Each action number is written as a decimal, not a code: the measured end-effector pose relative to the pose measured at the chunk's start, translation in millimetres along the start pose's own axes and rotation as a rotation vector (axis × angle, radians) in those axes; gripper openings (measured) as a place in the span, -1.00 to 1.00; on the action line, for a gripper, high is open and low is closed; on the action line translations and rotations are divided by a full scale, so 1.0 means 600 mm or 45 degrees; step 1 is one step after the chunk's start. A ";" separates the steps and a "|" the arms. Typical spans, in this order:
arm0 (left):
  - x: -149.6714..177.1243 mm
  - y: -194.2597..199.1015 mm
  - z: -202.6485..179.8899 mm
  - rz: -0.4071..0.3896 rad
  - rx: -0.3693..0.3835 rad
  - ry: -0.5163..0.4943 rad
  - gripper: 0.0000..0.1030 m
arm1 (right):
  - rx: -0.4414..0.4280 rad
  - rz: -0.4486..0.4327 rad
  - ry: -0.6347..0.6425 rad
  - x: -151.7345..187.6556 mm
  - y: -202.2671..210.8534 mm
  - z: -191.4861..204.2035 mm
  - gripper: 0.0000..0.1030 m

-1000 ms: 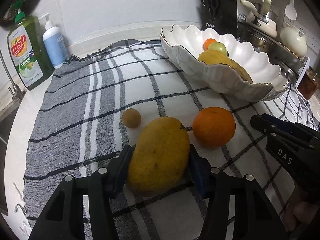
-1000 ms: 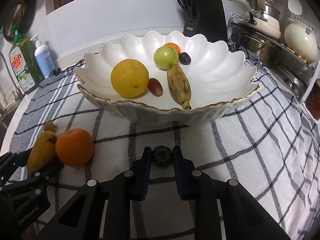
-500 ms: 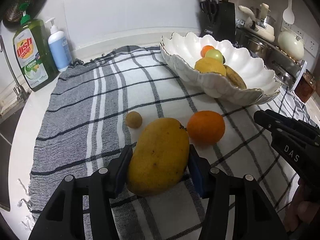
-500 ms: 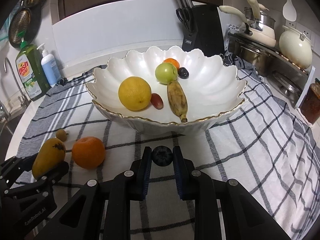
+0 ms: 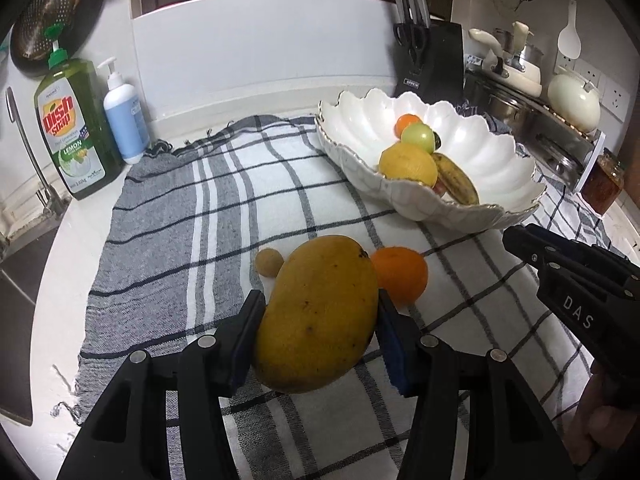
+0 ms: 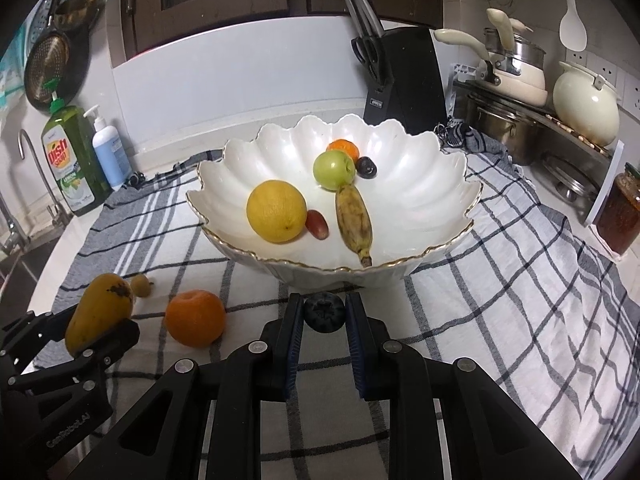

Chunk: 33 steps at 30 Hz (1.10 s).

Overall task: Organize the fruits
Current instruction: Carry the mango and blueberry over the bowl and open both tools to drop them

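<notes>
Fruits lie partly inside and partly outside the white scalloped bowl (image 6: 432, 184), which stands on a checked cloth (image 6: 500, 300) covering the surface. Inside the bowl are a yellow citrus fruit (image 6: 276, 211), a small red grape (image 6: 317, 224) touching it, a brown-spotted banana (image 6: 354, 220), a green apple (image 6: 334, 169), a small orange fruit (image 6: 343, 148) behind the apple, and a dark plum (image 6: 366, 168) just beside the apple.

In front of the bowl and to its left, the left hand-held gripper (image 5: 320, 332) is clamped on a mango (image 5: 318, 312), its blue-padded fingers (image 5: 390, 344) pressing both flanks; from the right wrist view the mango (image 6: 98, 312) appears raised off the cloth. An orange (image 6: 195, 318) sits on the cloth between the mango and the bowl, close to the mango. A small tan round fruit (image 6: 141, 285) rests on the cloth just behind the mango, on the bowl's left side.

Directly in front of the bowl's near rim, the right hand-held gripper (image 6: 324, 320) pinches a dark blueberry (image 6: 324, 313) between its fingertips; whether the berry touches the cloth cannot be told.

Left of the bowl, at the back edge, stand a green dish soap bottle (image 6: 74, 160) and a blue pump bottle (image 6: 107, 152). Behind the bowl is a black knife block (image 6: 404, 76); to the bowl's right are pots (image 6: 516, 72) and a jar (image 6: 618, 216).
</notes>
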State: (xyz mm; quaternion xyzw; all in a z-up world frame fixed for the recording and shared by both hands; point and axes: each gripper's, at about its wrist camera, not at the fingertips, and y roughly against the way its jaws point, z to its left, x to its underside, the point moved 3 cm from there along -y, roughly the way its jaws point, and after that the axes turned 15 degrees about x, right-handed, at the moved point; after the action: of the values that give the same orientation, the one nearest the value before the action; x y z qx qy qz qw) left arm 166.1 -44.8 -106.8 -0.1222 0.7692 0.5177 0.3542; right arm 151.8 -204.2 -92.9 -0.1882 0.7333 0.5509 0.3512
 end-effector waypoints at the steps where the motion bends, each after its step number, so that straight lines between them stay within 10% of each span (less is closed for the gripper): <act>1: -0.002 0.002 -0.001 -0.003 0.000 -0.001 0.04 | -0.001 -0.003 -0.003 -0.002 0.002 -0.001 -0.56; 33: -0.137 0.012 -0.052 -0.098 0.050 -0.100 0.04 | 0.028 -0.107 -0.087 -0.089 0.022 -0.056 -0.56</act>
State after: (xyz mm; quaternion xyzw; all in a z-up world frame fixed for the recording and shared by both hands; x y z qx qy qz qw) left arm 208.3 -83.9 -39.7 -0.1243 0.7593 0.4929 0.4062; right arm 169.4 -237.6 -40.6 -0.1960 0.7182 0.5337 0.4012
